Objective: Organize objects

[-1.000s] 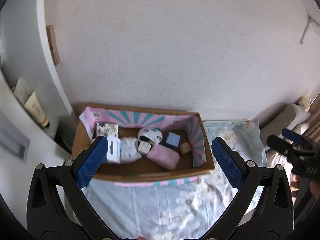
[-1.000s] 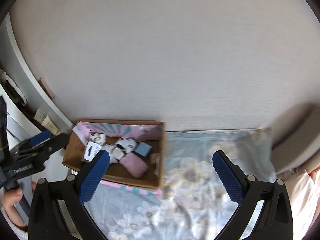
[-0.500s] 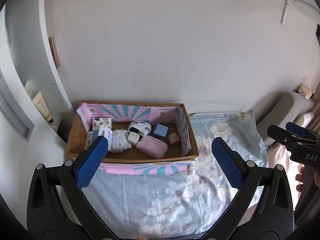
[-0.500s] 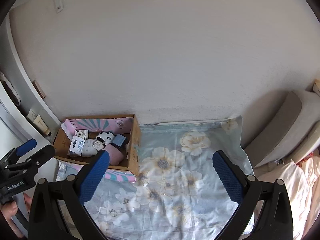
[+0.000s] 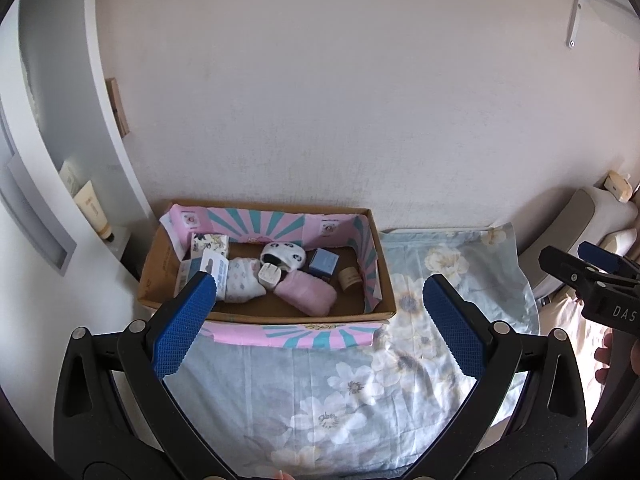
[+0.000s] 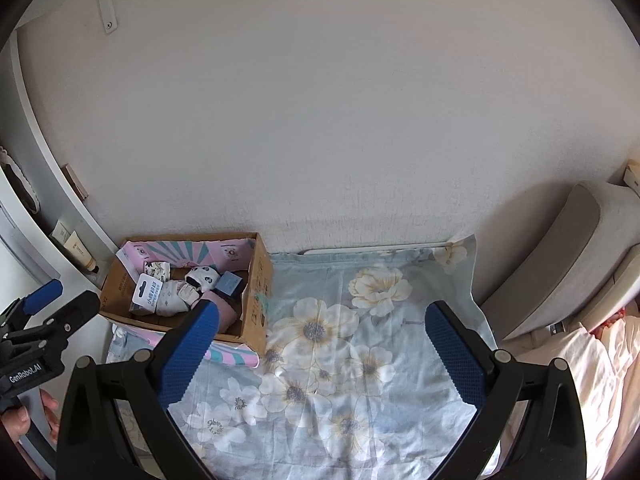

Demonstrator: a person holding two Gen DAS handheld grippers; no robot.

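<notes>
A cardboard box (image 5: 384,276) lined with pink and teal paper sits against the wall on a floral cloth (image 5: 344,376). Inside lie a pink roll (image 5: 306,294), a panda-print sock (image 5: 284,254), a white patterned bundle (image 5: 240,282), a white plug (image 5: 270,274), a blue box (image 5: 324,262), a small jar (image 5: 350,278) and a carded pack (image 5: 210,270). My left gripper (image 5: 318,306) hangs open, back from the box and above its front edge. My right gripper (image 6: 320,334) is open over the cloth, right of the box (image 6: 258,300). Both hold nothing.
A white curved shelf unit (image 5: 60,152) with a cream tube (image 5: 94,210) stands left of the box. A grey cushion (image 6: 568,256) and pale bedding (image 6: 580,368) lie to the right. A plain wall (image 5: 320,100) runs behind. Bare cloth (image 6: 360,340) stretches right of the box.
Both grippers have pulled back and up from the box, so it looks smaller and more cloth shows. Both stayed open. The box contents have not moved.
</notes>
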